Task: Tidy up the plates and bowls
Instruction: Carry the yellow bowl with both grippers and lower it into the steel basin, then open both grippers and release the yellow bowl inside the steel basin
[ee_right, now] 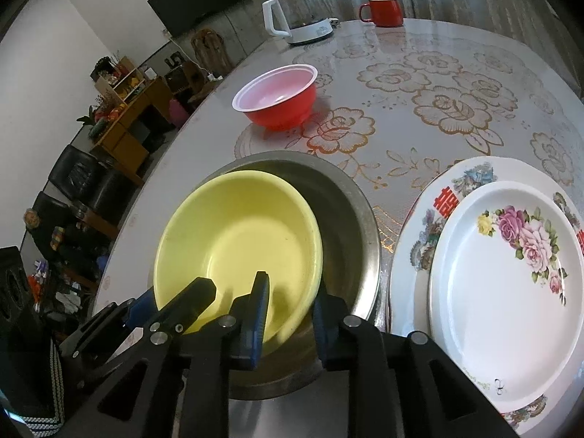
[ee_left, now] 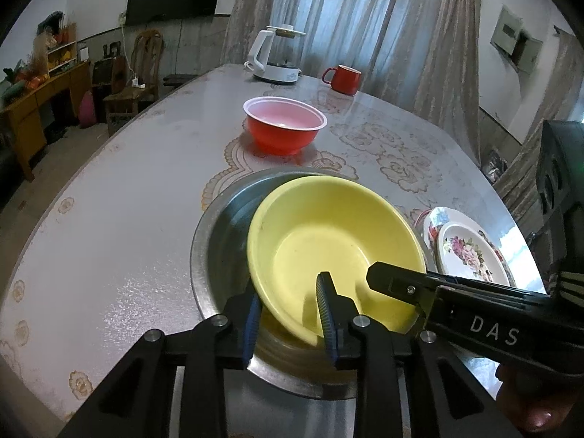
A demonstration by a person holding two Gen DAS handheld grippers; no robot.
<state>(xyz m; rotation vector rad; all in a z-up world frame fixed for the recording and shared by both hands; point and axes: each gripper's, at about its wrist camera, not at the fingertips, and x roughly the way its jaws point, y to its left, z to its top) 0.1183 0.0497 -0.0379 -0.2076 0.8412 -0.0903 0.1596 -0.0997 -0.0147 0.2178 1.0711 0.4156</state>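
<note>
A yellow bowl lies inside a wider steel bowl, off-centre in it. My left gripper straddles the yellow bowl's near rim, one pad outside and one inside, with a gap around the wall. My right gripper straddles the same rim further right, also without pressing; one of its fingers shows in the left wrist view. A red bowl stands alone behind. Two flowered plates are stacked to the right, the smaller on top.
A white kettle and a red mug stand at the far end of the flower-patterned table. Chairs and a wooden cabinet stand beyond its left edge. A hand shows at the lower right.
</note>
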